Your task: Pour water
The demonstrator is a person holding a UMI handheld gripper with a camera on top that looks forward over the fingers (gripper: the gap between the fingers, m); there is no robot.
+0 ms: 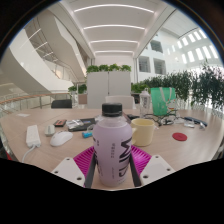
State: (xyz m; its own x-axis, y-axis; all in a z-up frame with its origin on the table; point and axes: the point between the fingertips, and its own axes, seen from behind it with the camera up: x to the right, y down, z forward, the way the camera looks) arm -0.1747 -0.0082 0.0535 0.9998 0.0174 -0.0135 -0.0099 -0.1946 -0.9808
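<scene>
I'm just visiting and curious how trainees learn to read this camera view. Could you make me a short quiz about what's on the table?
1. True or false: the bottle stands between the fingers of the claw.
2. What colour is the bottle's cap? A) red B) white C) green
3. Fill in: just beyond the bottle stands a yellowish ____.

Key: 1 true; 2 B; 3 cup. The red coaster lies farther off on the table.
</scene>
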